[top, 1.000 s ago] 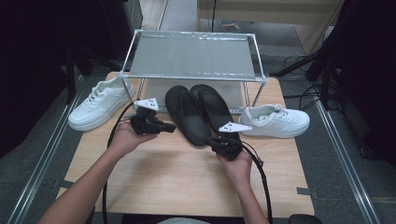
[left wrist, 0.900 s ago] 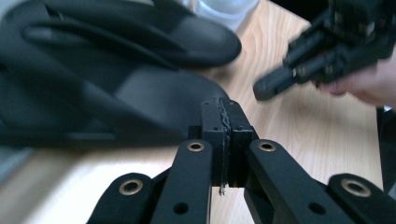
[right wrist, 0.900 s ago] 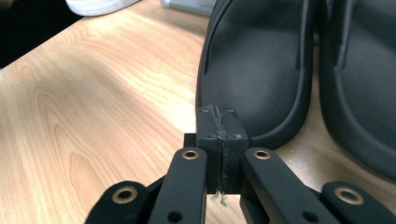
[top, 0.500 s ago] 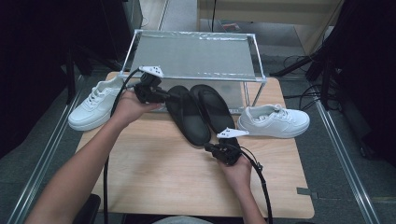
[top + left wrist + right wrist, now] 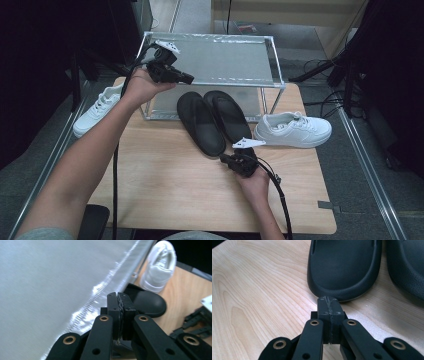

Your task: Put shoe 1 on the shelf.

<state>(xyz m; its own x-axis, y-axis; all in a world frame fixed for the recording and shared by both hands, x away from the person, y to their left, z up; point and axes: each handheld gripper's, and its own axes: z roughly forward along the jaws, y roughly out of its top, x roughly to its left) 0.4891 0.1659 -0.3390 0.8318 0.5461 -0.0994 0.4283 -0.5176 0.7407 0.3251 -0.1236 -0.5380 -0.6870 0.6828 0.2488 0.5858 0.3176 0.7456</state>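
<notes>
Two black slippers [image 5: 200, 122] [image 5: 231, 116] lie side by side on the wooden table [image 5: 150, 185], heels toward me. A white sneaker [image 5: 293, 129] rests to their right, another white sneaker [image 5: 96, 112] at the table's left edge. My left gripper [image 5: 188, 78] is raised over the front left part of the metal rack's mesh top [image 5: 220, 62], jaws pressed together on nothing [image 5: 118, 297]. My right gripper [image 5: 223, 159] sits low on the table, its shut tips [image 5: 327, 300] just short of the left slipper's heel [image 5: 342, 270].
The rack [image 5: 272, 65] stands at the table's far side on thin legs, the slippers' toes reaching under it. Cables [image 5: 280, 200] trail from both grippers. Dark floor and metal rails [image 5: 370, 175] flank the table.
My left gripper rose from the table near the left slipper and moved up and back over the rack's top. The right gripper drew back slightly toward me.
</notes>
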